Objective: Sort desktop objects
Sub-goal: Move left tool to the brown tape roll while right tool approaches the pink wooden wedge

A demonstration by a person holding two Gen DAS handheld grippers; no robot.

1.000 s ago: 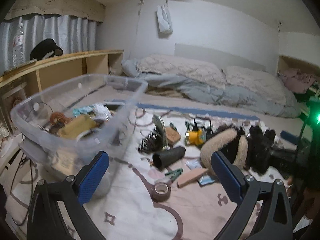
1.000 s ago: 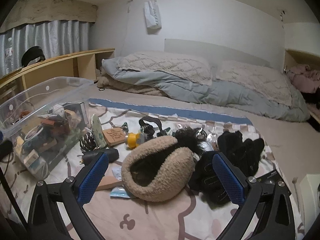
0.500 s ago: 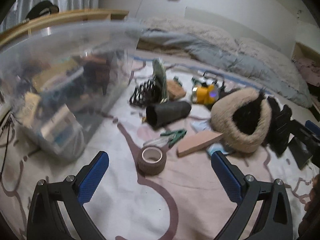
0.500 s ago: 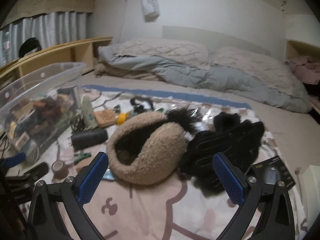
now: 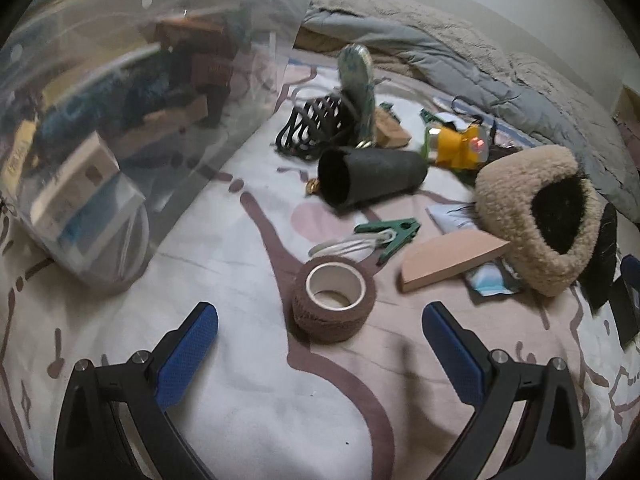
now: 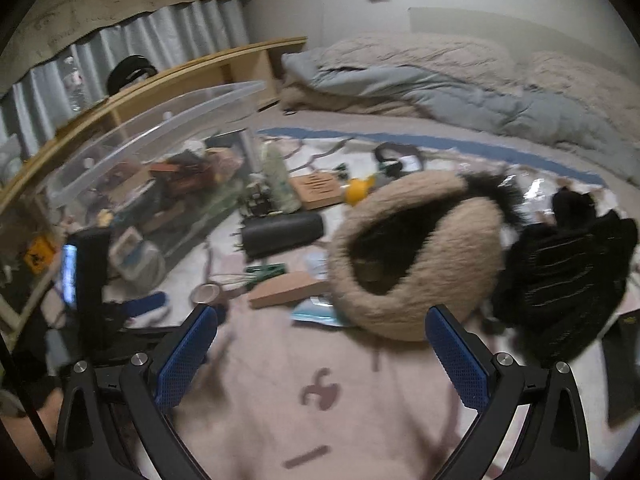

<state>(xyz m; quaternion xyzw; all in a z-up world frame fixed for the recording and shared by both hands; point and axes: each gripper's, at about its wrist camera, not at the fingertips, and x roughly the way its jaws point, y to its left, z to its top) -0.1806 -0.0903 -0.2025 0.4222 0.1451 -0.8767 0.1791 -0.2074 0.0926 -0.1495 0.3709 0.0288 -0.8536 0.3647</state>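
Note:
A brown tape roll (image 5: 334, 300) stands on the patterned sheet just ahead of my open left gripper (image 5: 320, 332), a little above the line between its blue pads. Behind the roll lie a green clip (image 5: 394, 233), a tan wedge block (image 5: 452, 258), a black tube (image 5: 370, 176), a yellow headlamp (image 5: 458, 147) and a fuzzy beige hat (image 5: 540, 216). My right gripper (image 6: 322, 336) is open and empty, with the beige hat (image 6: 416, 252) just ahead of its right pad. The left gripper (image 6: 120, 312) shows at the left of the right wrist view.
A clear plastic bin (image 5: 120, 120) holding several items fills the left side. Black gloves (image 6: 568, 276) lie right of the hat. A black hair claw (image 5: 316, 126) and a patterned case (image 5: 358, 88) stand behind the tube. Bedding (image 6: 440, 80) and a wooden shelf (image 6: 180, 76) lie beyond.
My left gripper has dropped and moved forward, bringing the tape roll close between its pads. My right gripper has moved closer to the beige hat.

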